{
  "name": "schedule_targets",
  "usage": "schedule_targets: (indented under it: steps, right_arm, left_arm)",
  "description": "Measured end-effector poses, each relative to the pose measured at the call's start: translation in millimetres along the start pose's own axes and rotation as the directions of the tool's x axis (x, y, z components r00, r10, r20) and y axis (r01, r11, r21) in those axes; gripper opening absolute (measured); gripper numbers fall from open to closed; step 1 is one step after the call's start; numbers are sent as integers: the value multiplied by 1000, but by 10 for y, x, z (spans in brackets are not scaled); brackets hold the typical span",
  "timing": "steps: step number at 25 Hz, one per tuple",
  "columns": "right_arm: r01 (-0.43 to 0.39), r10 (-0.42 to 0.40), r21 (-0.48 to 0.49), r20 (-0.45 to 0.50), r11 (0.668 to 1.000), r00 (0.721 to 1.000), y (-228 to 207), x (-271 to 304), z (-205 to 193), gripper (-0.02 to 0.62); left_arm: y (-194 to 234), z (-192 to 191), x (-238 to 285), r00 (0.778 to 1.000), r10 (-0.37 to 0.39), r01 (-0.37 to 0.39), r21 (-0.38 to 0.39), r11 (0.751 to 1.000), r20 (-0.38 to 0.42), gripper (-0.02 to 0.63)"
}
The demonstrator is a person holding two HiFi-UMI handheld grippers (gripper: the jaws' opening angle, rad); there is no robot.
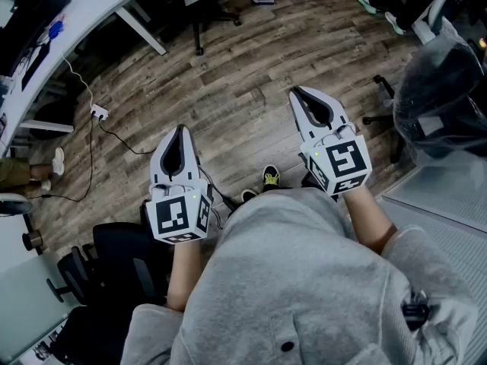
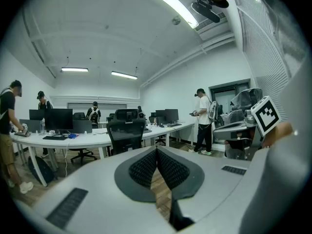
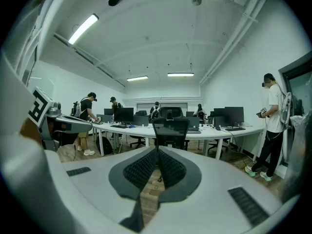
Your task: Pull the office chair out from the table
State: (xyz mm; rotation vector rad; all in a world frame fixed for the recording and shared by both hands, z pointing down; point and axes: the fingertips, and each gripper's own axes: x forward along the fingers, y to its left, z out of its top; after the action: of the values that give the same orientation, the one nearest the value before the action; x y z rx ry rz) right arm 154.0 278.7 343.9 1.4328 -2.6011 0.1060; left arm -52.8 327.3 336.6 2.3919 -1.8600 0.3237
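Note:
A black mesh office chair [image 2: 126,133] stands tucked against a long white table [image 2: 87,139], some way ahead of me across the wood floor. It also shows in the right gripper view as the chair [image 3: 170,129] at the table [image 3: 214,132]. In the head view only the chair's base [image 1: 199,23] shows at the top, beside the table [image 1: 84,10]. My left gripper [image 1: 181,129] and right gripper [image 1: 295,92] are held out side by side above the floor, both shut with nothing between the pads [image 2: 146,167] [image 3: 168,167]. Neither touches the chair.
Several people stand around the desks, one at the right [image 2: 202,121] and one by the wall [image 3: 270,126]. Monitors [image 2: 58,118] line the tables. Another black chair [image 1: 114,268] is at my lower left, a plastic-wrapped chair [image 1: 441,90] at my right, and a power strip [image 1: 99,113] with cable lies on the floor.

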Motion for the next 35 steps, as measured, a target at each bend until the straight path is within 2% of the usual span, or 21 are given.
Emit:
schedule_targets:
  steps: [7, 23, 35]
  right_arm:
    - [0, -1, 64, 21, 998, 1000, -198, -24, -36, 37]
    - [-46, 44, 42, 48, 998, 998, -121, -83, -4, 37]
    - [-49, 48, 38, 32, 998, 998, -141, 126, -45, 37]
  left_arm:
    - [-161, 34, 87, 1000, 10, -10, -1, 1000, 12, 12]
    - [-244, 89, -33, 999, 30, -31, 8, 999, 25, 12]
    - [-116, 57, 162, 999, 27, -27, -4, 1000, 26, 12]
